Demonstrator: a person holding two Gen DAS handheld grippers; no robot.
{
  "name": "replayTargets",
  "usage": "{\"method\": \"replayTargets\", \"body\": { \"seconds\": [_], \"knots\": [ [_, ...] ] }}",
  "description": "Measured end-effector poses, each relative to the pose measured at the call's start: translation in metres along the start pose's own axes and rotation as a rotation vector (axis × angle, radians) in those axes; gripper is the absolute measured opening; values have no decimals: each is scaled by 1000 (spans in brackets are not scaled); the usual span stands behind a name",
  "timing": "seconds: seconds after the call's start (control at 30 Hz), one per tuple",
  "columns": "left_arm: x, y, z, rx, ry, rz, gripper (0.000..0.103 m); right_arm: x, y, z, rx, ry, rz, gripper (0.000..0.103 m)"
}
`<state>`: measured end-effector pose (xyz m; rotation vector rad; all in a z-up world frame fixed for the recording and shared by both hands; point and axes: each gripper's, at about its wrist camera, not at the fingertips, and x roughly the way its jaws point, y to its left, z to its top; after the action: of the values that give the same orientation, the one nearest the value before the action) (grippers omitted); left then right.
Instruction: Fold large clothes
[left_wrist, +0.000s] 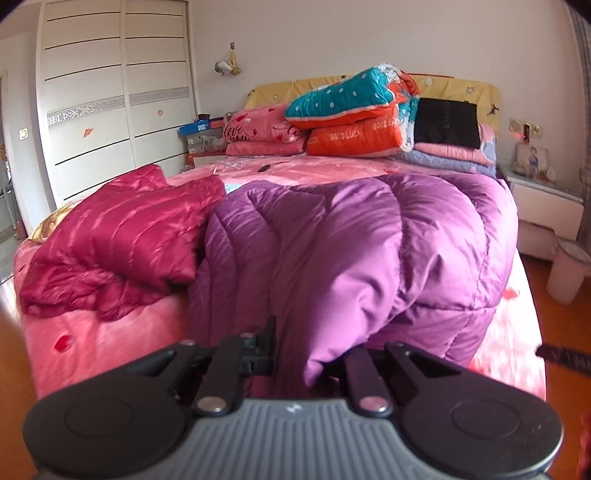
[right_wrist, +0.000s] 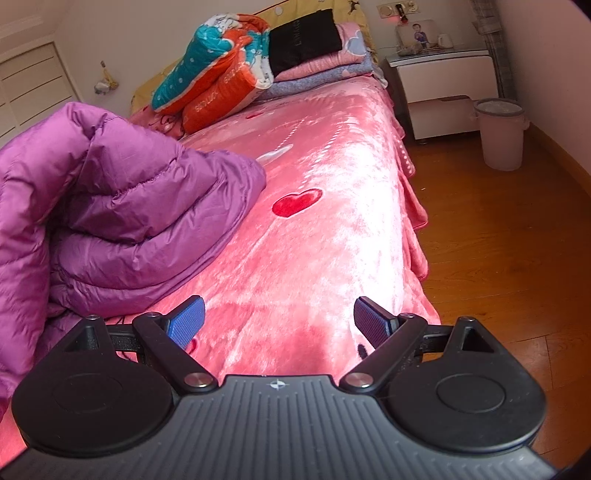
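A puffy purple down jacket (left_wrist: 369, 240) lies bunched across the pink bedspread (left_wrist: 110, 339). One fold of it is drawn toward the camera and runs between the fingers of my left gripper (left_wrist: 295, 347), which is shut on that fabric; the fingertips are hidden under it. In the right wrist view the same purple jacket (right_wrist: 129, 206) is heaped at the left on the bedspread (right_wrist: 314, 240). My right gripper (right_wrist: 279, 325) hovers open over bare bedspread beside the jacket, its blue pads (right_wrist: 188, 321) apart and holding nothing.
A crimson quilted jacket (left_wrist: 122, 236) lies left of the purple one. Folded quilts (left_wrist: 354, 110) are stacked at the headboard. A white nightstand (right_wrist: 443, 88) and a pink bin (right_wrist: 500, 133) stand on the wood floor (right_wrist: 498, 258) to the bed's right. A white wardrobe (left_wrist: 110, 110) is at the back left.
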<state>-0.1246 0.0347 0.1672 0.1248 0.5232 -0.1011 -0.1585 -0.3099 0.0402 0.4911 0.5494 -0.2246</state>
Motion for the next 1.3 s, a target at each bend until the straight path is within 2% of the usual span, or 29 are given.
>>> {"method": "replayTargets", "body": {
  "seconds": [0.23, 0.57, 0.77, 0.87, 0.93, 1.0, 1.03, 1.13, 1.3],
  "knots": [
    [-43, 28, -28, 11, 40, -43, 11, -7, -3, -8, -13, 22, 1, 103],
    [-57, 12, -66, 146, 117, -167, 13, -41, -11, -16, 10, -11, -74, 103],
    [-62, 27, -64, 110, 128, -208, 22, -55, -14, -18, 89, 8, -35, 103],
    [-66, 37, -62, 87, 130, -231, 31, -67, -11, -15, 100, -18, -39, 103],
    [-72, 42, -62, 84, 119, -241, 41, -76, -2, -9, 85, -45, -28, 103],
    [-81, 48, -61, 83, 97, -244, 52, -88, 14, -4, 34, -68, 13, 103],
    [-85, 52, -61, 83, 86, -245, 59, -94, 26, -2, -18, -81, 31, 103],
    [-99, 66, -59, 85, 48, -240, 71, -117, 67, -4, -213, -125, 88, 103],
    [-116, 95, -53, 35, 3, -220, 79, -161, 138, -15, -485, -181, 249, 103]
  ]
}}
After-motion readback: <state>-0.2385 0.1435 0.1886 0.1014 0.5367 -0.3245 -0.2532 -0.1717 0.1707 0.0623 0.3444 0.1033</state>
